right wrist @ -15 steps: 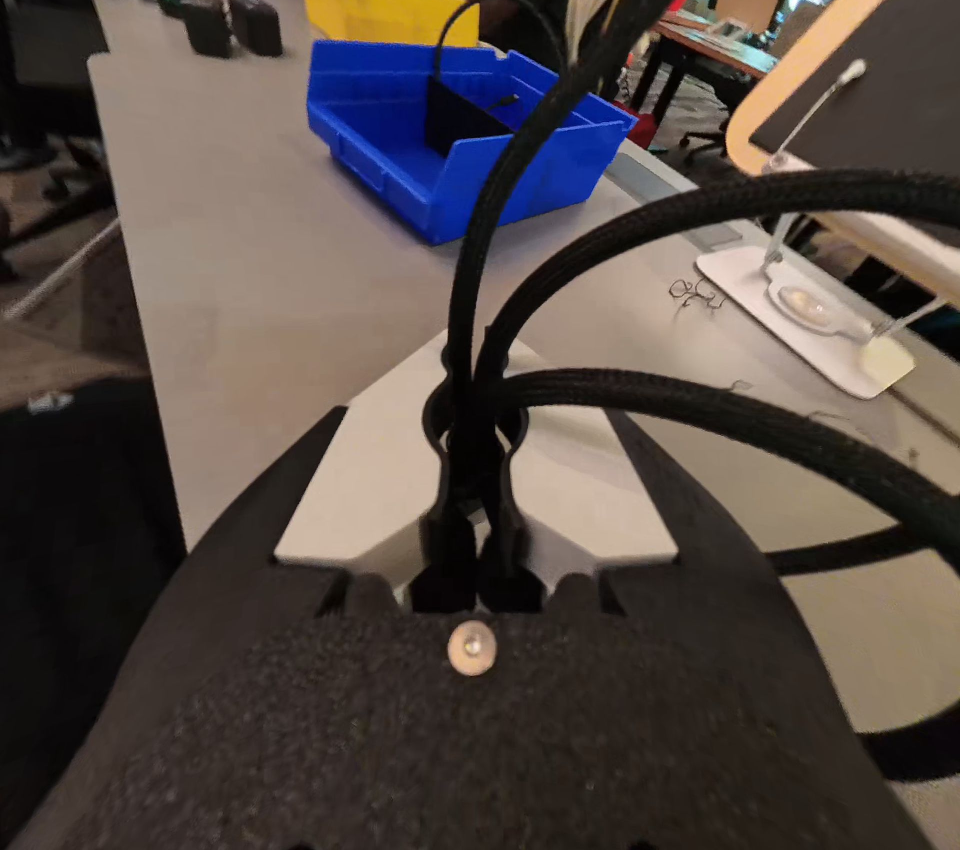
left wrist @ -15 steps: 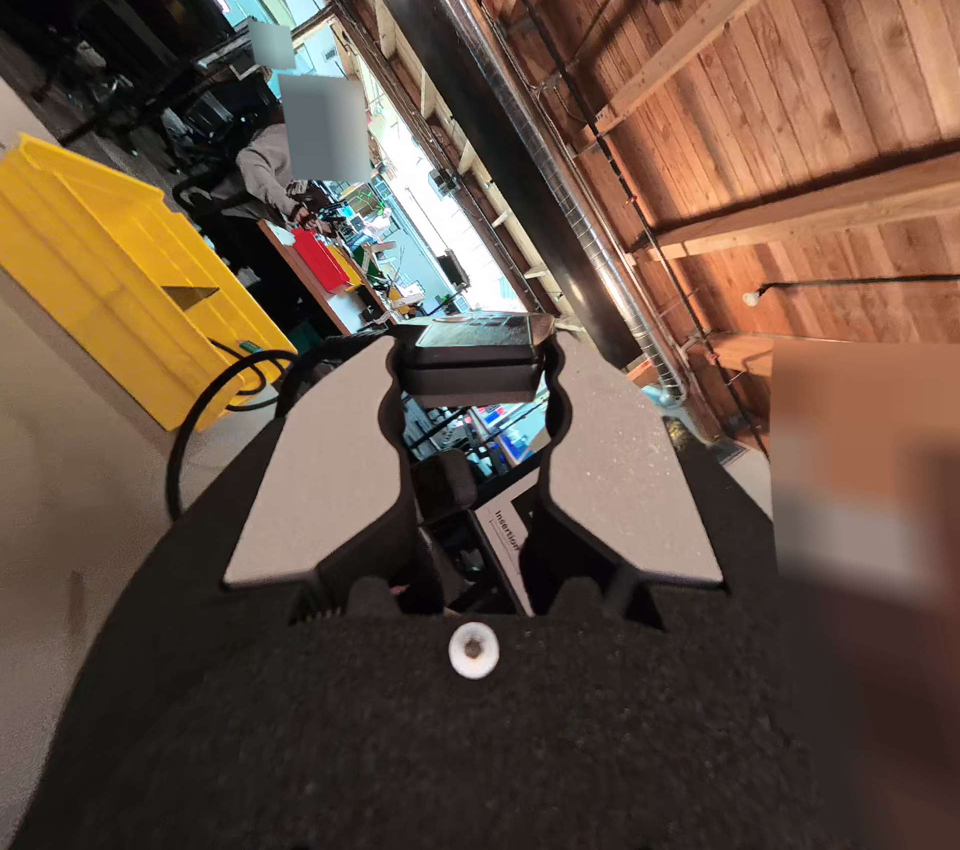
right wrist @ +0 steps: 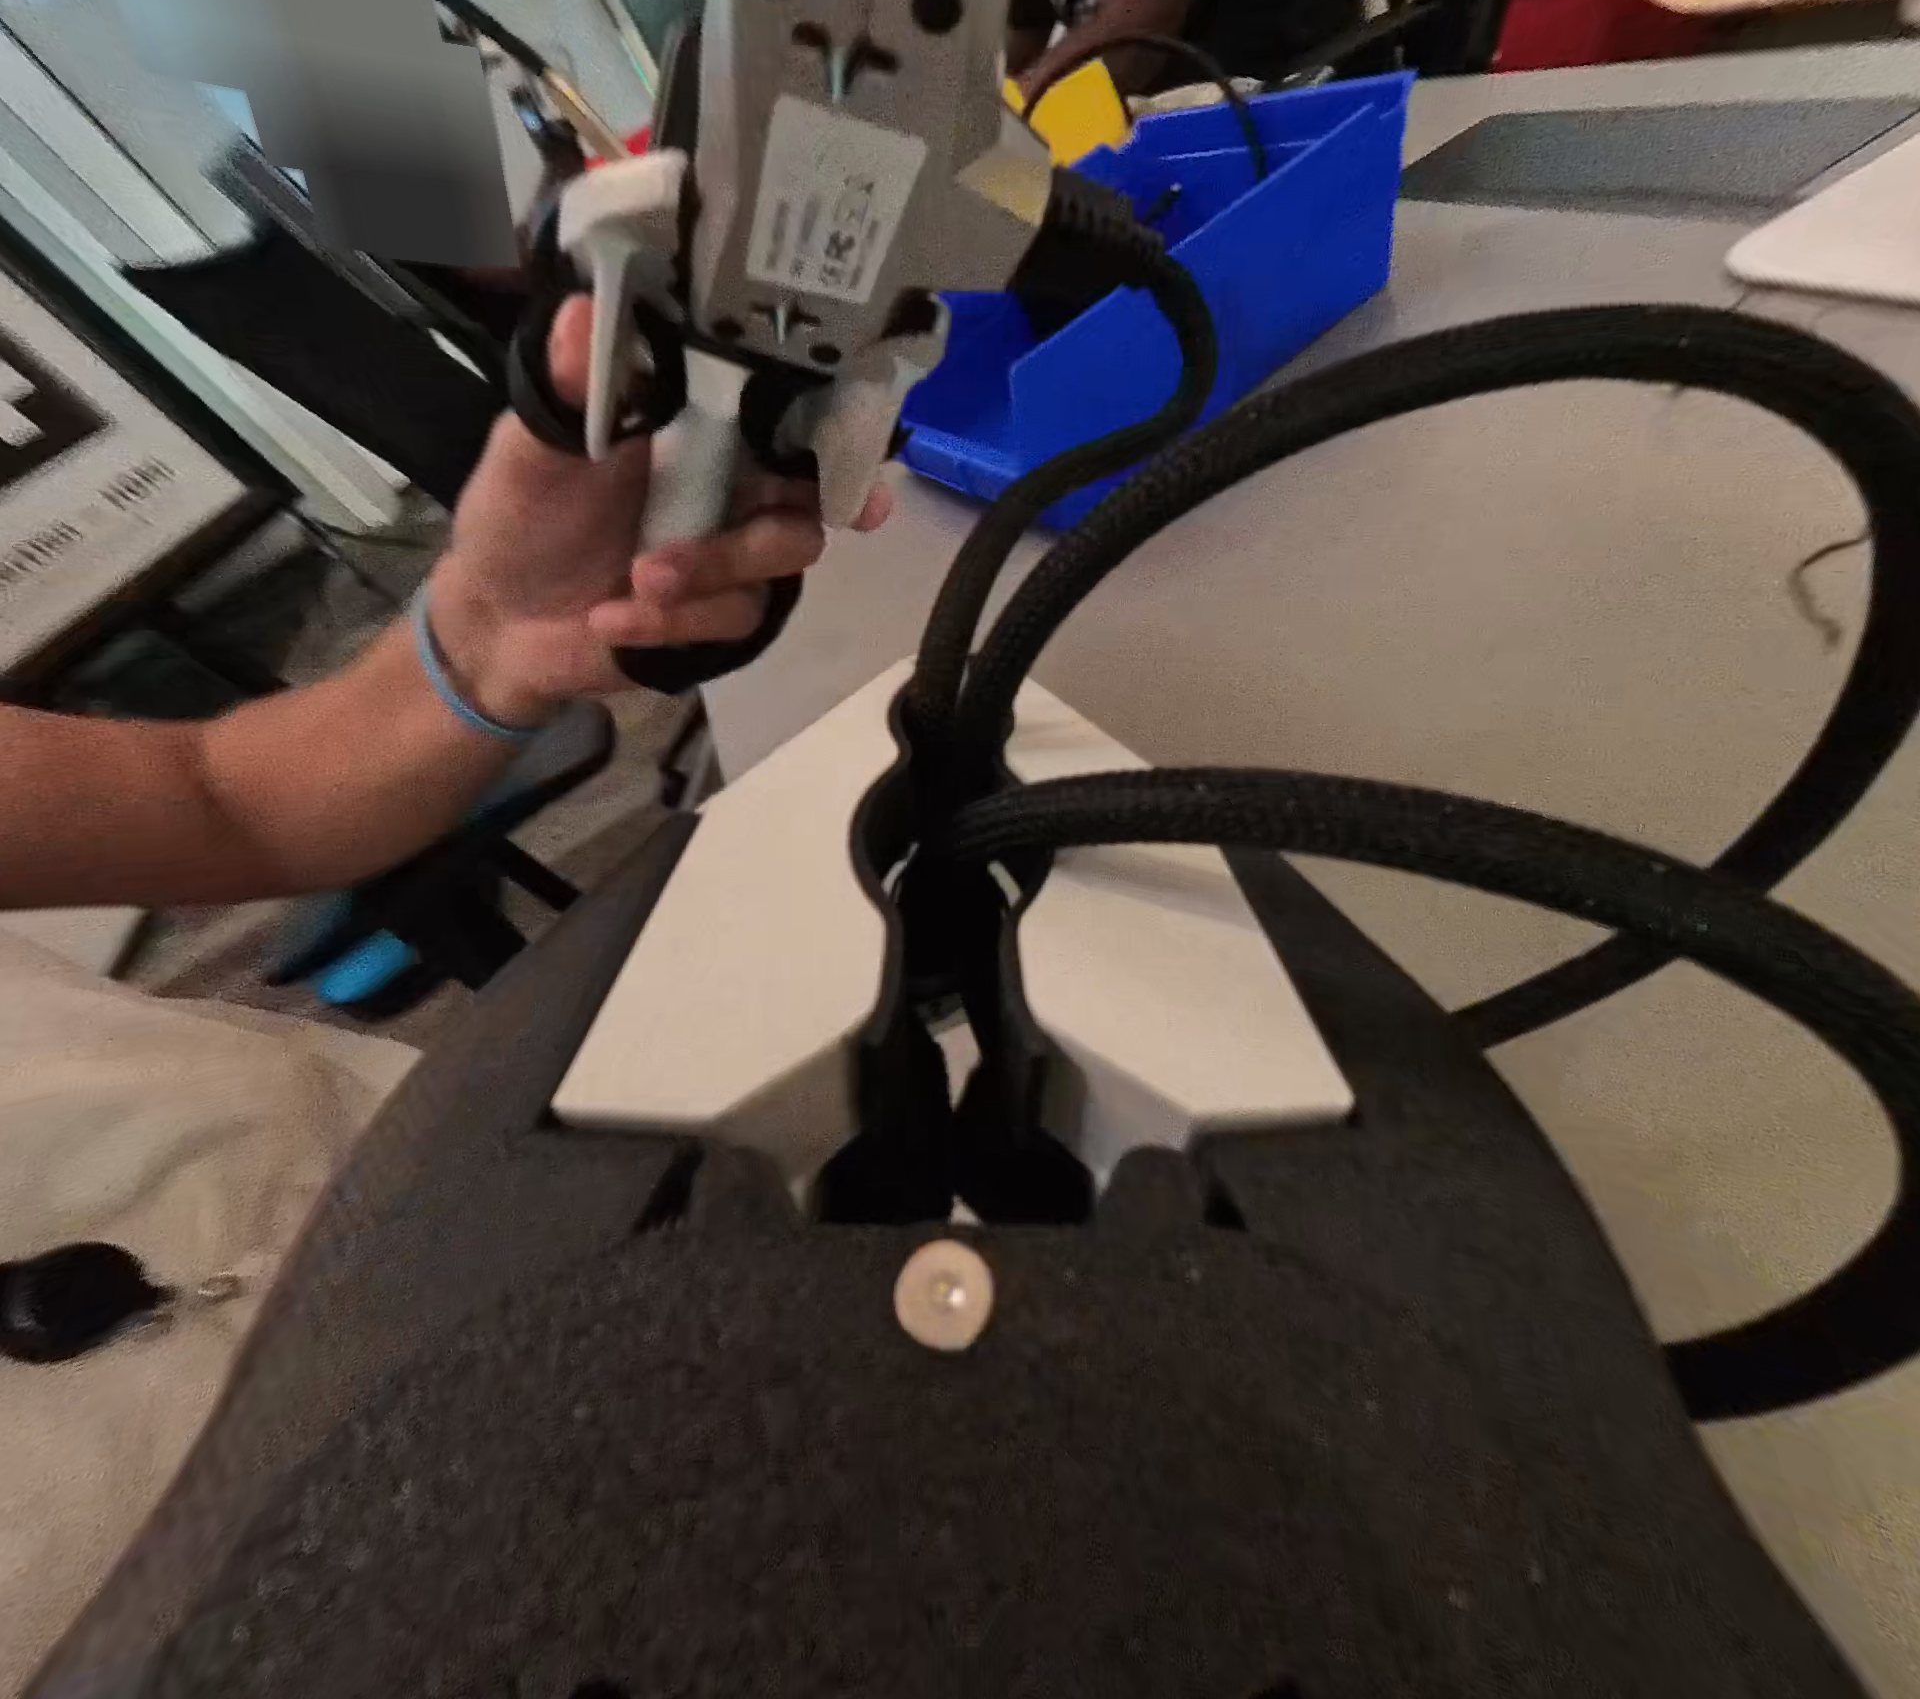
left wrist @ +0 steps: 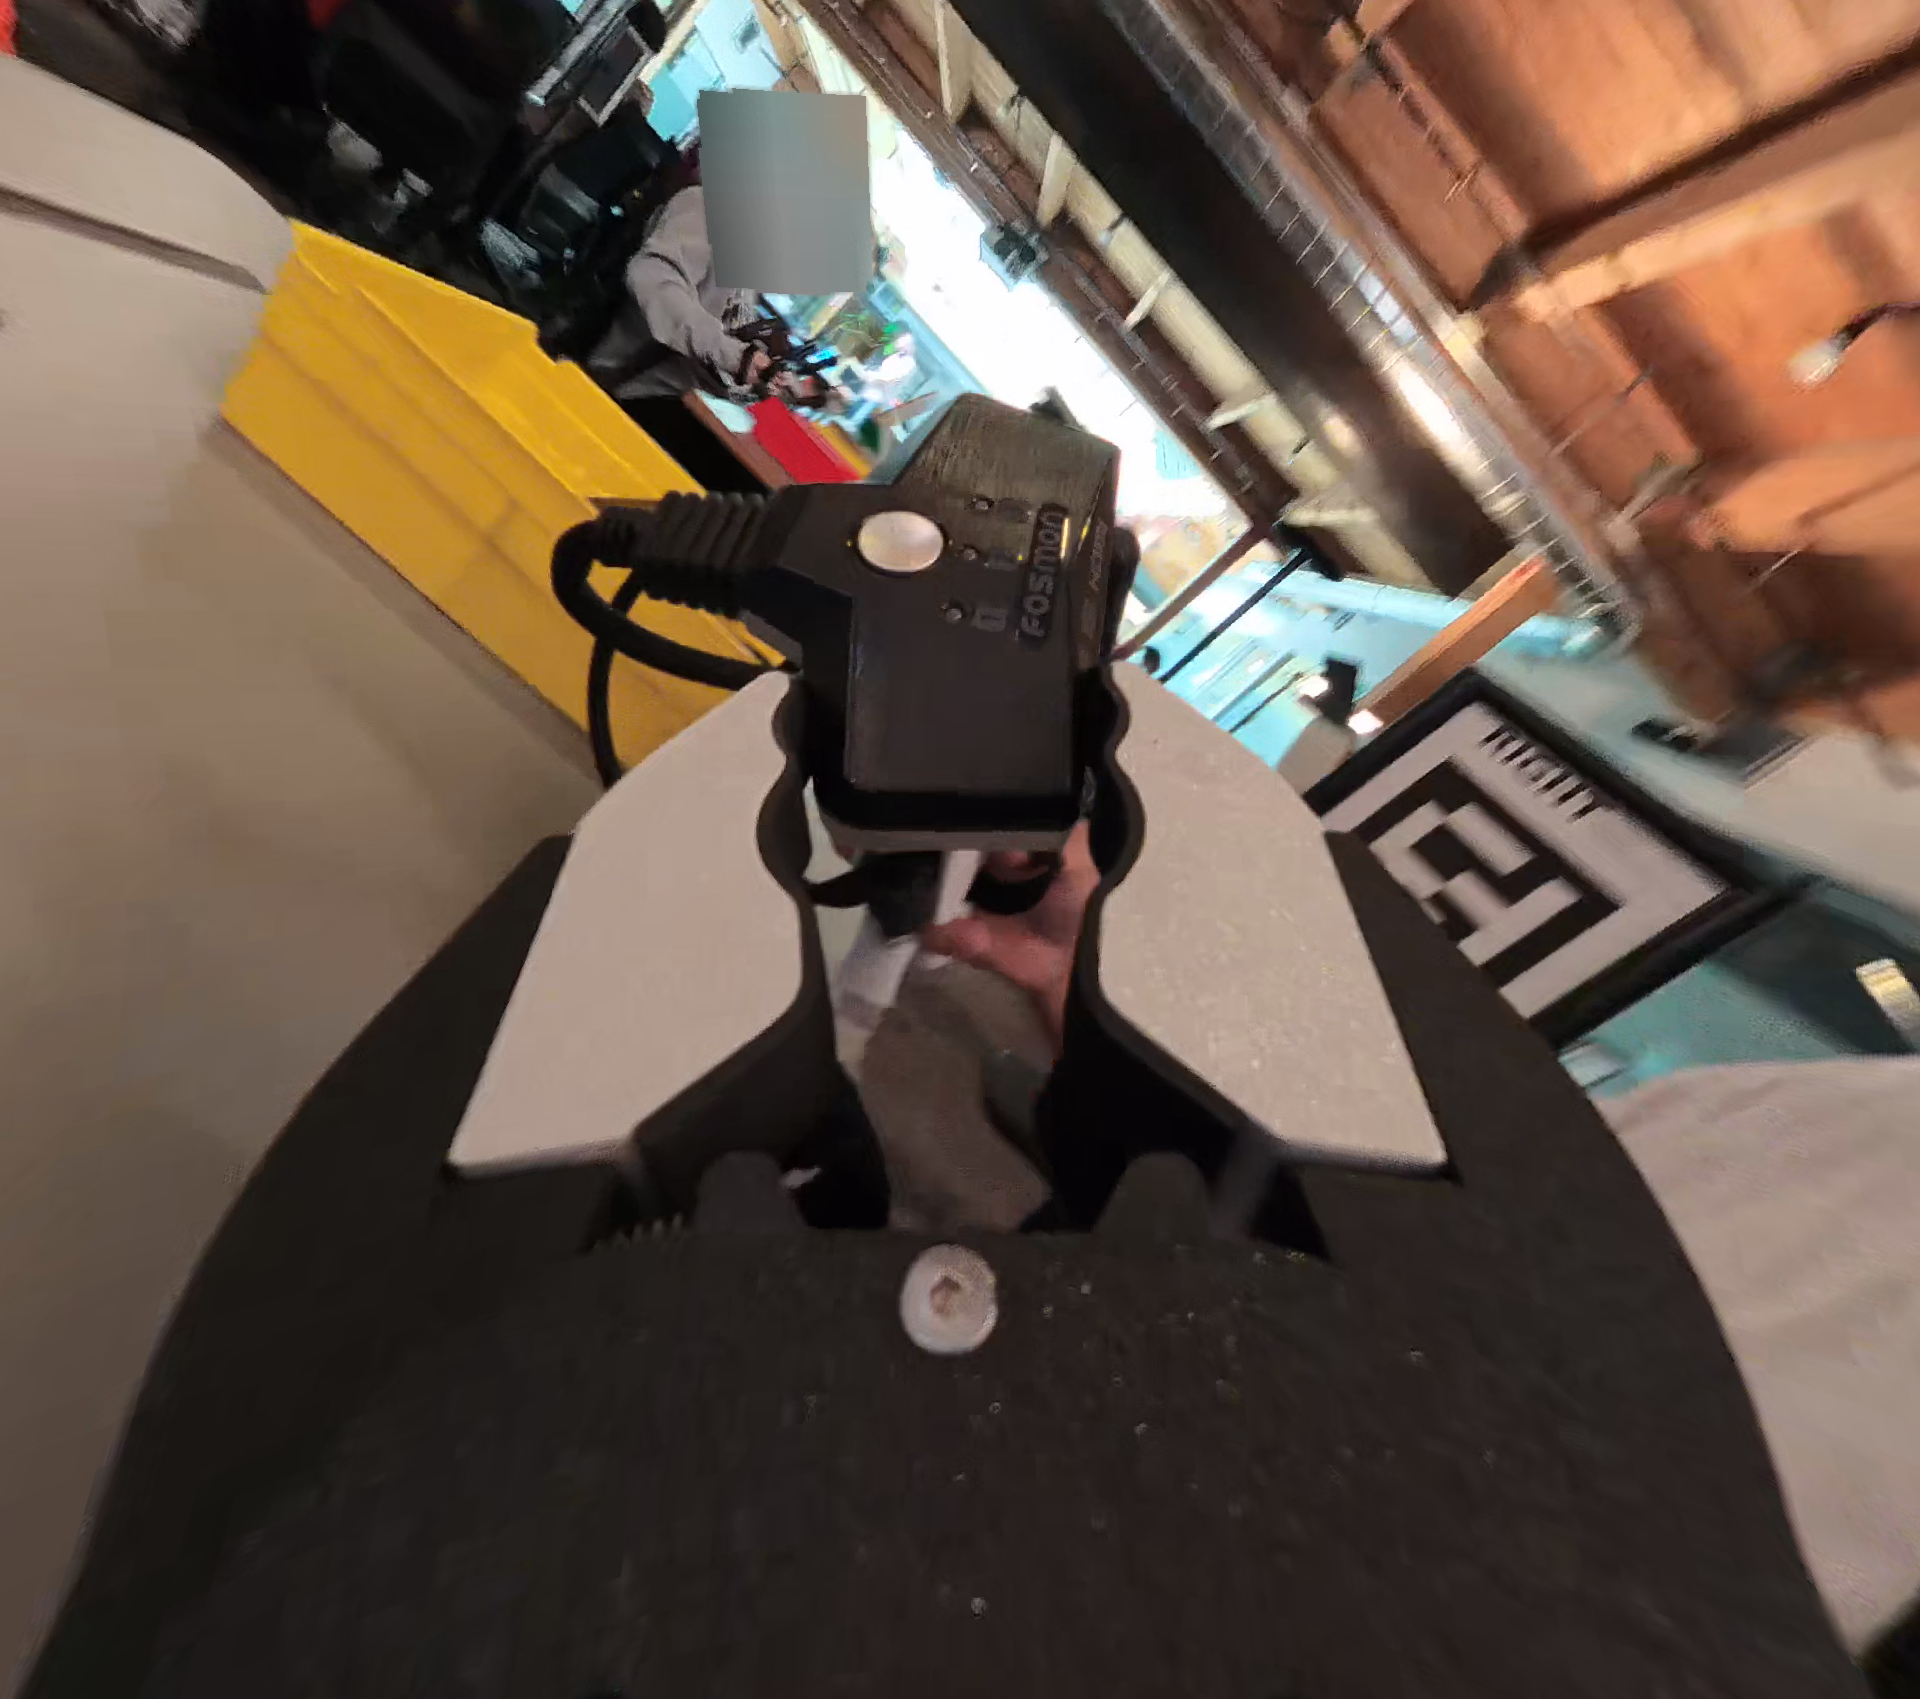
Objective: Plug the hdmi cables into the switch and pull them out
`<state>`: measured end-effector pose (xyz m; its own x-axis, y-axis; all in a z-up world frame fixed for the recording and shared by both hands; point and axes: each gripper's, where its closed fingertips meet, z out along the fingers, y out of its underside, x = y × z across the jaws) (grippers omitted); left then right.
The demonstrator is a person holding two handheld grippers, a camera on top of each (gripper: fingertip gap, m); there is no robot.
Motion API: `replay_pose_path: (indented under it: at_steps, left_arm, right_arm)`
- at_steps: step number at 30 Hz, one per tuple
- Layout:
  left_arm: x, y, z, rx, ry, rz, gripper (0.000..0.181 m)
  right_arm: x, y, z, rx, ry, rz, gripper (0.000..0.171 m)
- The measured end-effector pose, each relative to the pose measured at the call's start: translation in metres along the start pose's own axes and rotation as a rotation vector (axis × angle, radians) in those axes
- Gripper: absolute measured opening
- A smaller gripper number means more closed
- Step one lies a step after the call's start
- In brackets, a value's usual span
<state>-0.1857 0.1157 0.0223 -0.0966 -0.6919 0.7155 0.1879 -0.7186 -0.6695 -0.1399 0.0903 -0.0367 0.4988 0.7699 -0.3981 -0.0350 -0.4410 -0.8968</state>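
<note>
Now left fingers (left wrist: 951, 776) clamp switch (left wrist: 966, 662) lengthwise, pointing away; right fingers (right wrist: 951, 828) pinch cables (right wrist: 1351, 828).

Overhead runs a ceiling of reddish wooden planks and beams (left wrist: 1558, 122), with a long silver duct (left wrist: 1226, 122) crossing it beside bright windows (left wrist: 935, 278). A pale grey counter (right wrist: 1455, 610) carries a blue bin (right wrist: 1278, 267), and a stack of yellow bins (left wrist: 447, 423) sits on the pale counter in the left wrist view. Farther back stand dark chairs (left wrist: 416, 49) and a seated person in a grey top (left wrist: 665, 299).
</note>
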Motion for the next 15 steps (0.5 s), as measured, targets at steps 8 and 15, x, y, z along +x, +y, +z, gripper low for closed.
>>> replay_pose_path:
  at_steps: [8, 15]
  left_arm:
    - [-0.004, 0.012, -0.005, 0.005, 0.114, 0.072, 0.050]
    - [-0.041, -0.011, -0.040, 0.170, 0.029, 0.065, 0.049]
  right_arm:
    - [0.025, 0.012, -0.006, -0.060, 0.107, -0.015, 0.004]
    - [0.027, -0.041, -0.048, -0.208, 0.265, -0.409, 0.004]
